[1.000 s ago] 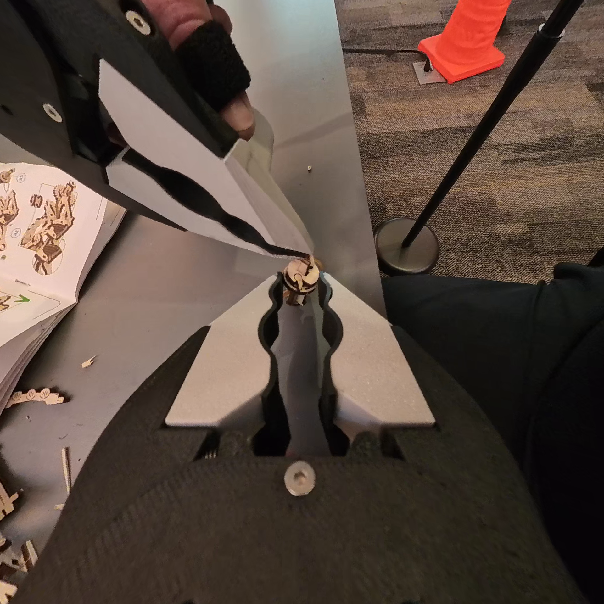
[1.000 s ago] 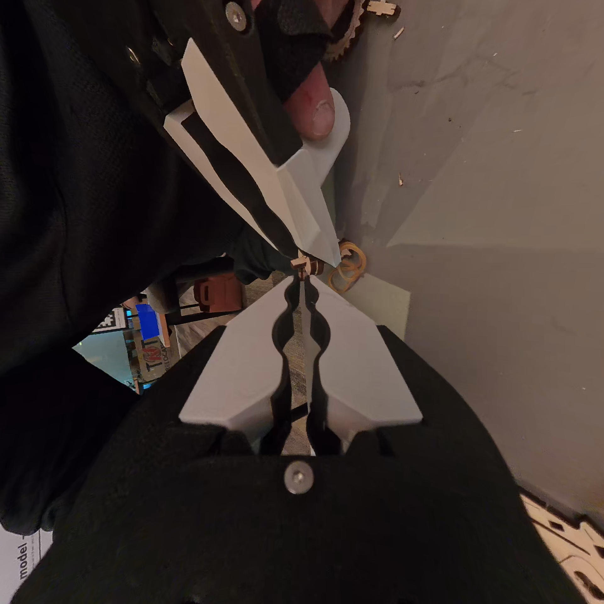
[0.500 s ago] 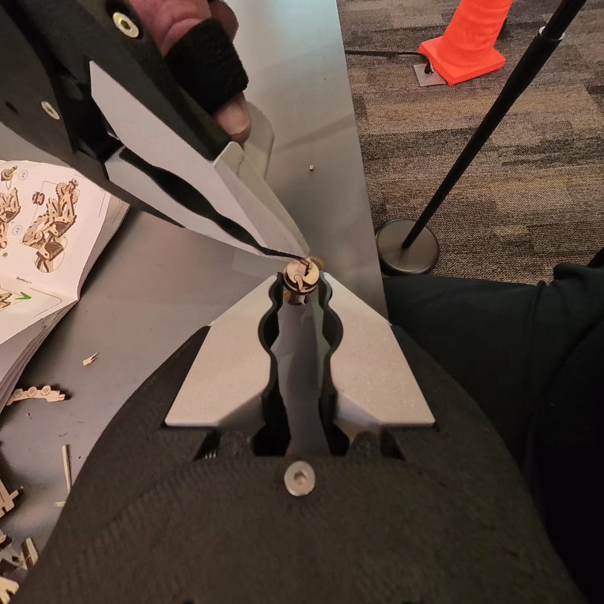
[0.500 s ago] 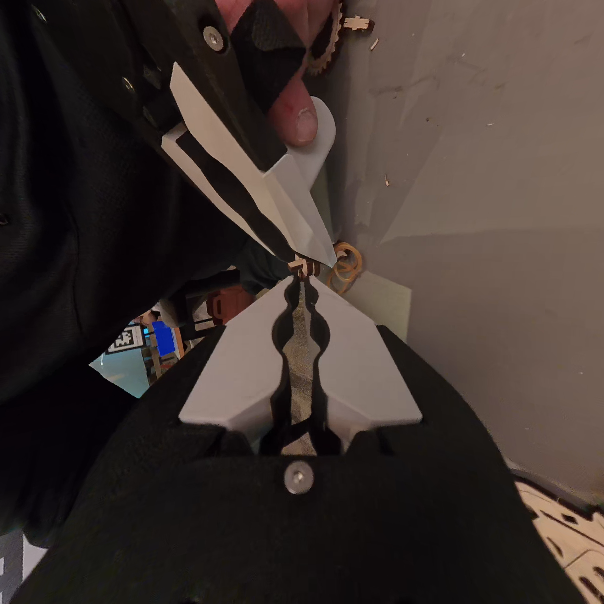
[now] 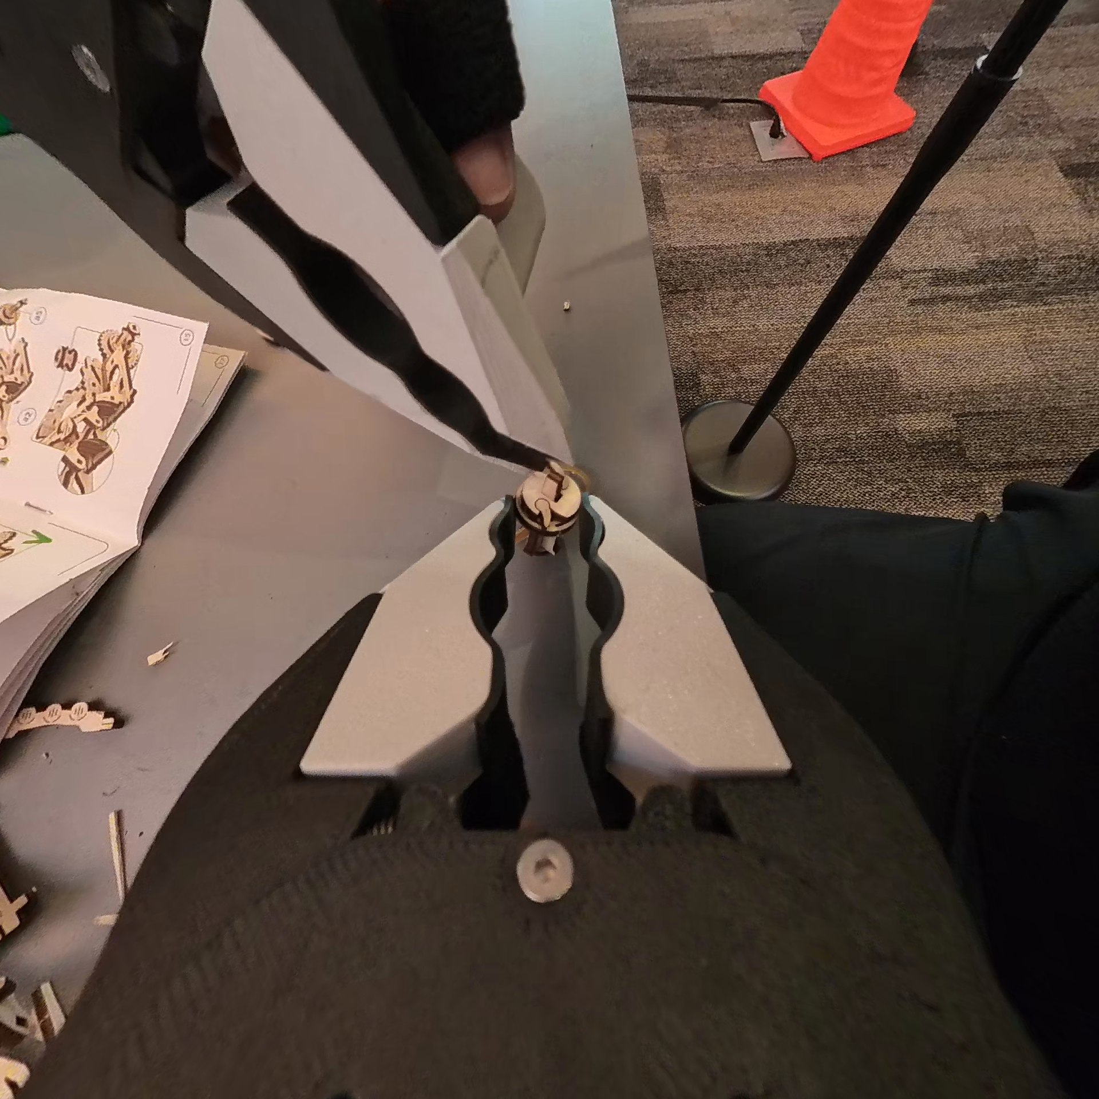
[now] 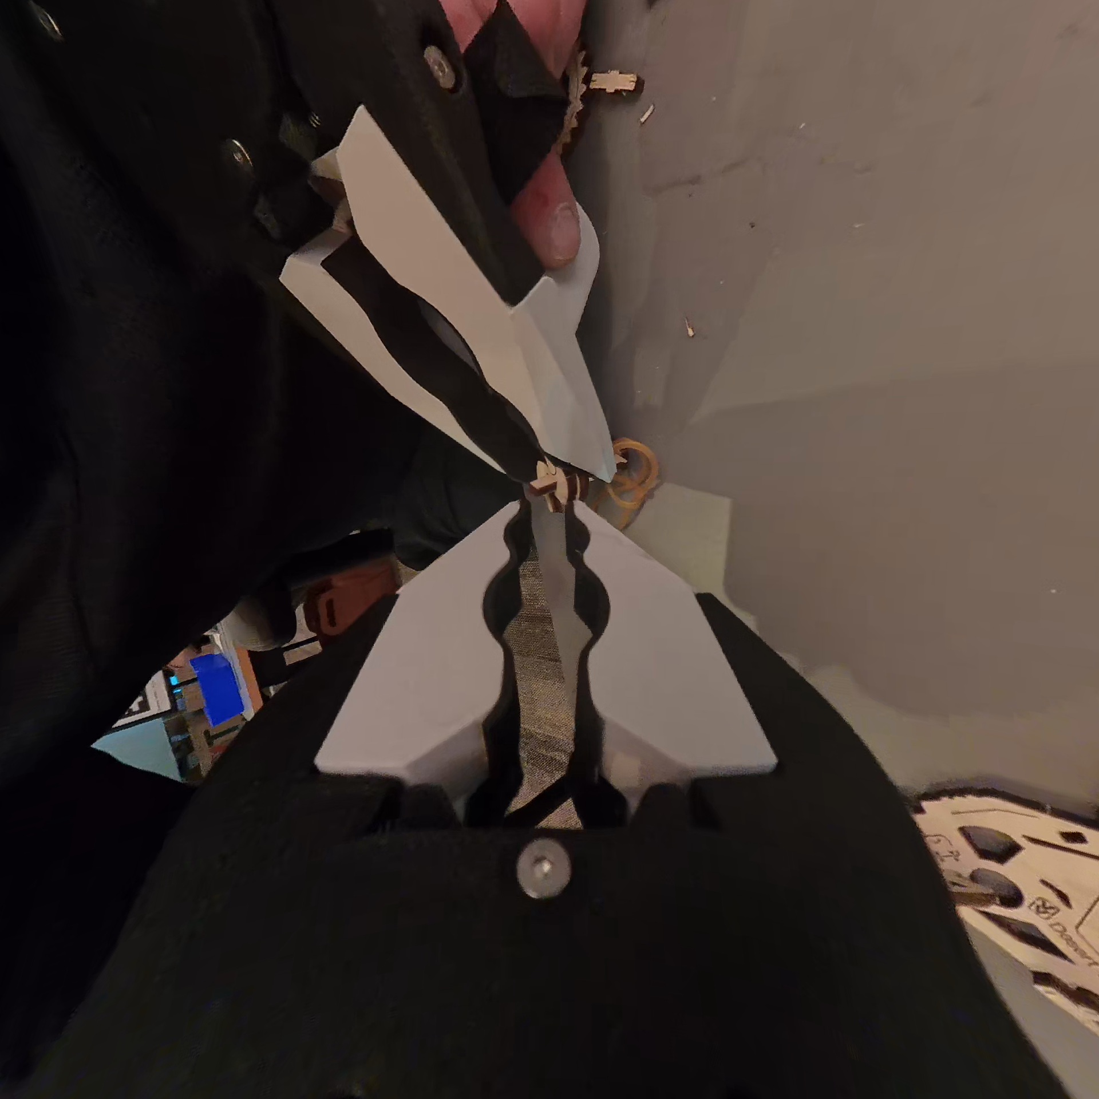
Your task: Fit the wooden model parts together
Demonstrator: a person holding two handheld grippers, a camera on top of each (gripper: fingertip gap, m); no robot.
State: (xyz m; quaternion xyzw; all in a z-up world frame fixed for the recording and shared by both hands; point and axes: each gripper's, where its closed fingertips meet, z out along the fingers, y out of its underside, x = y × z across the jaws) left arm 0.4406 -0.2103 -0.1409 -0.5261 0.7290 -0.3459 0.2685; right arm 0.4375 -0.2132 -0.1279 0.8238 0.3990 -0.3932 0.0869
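Wooden wheel assembly (image 5: pixel 544 508) pinched at the left tool (image 5: pixel 546 512) tips, above the worktop (image 5: pixel 250 547) edge. Right tool (image 6: pixel 550 505), entering from 11 o'clock, pinches a small wooden peg (image 6: pixel 550 483) against it. Instruction booklet (image 5: pixel 77 452) at 9 o'clock.

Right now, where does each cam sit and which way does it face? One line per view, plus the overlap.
Left wrist view: on the left gripper, looking along its fingers over the grey table's edge toward carpet, an orange cone and a black stand; dark clothing right.
Right wrist view: on the right gripper, facing the person's dark clothing, table to the right; a finger shows up top.
Shared: each sees the other gripper meeting it at the small wooden part over the rubber bands.
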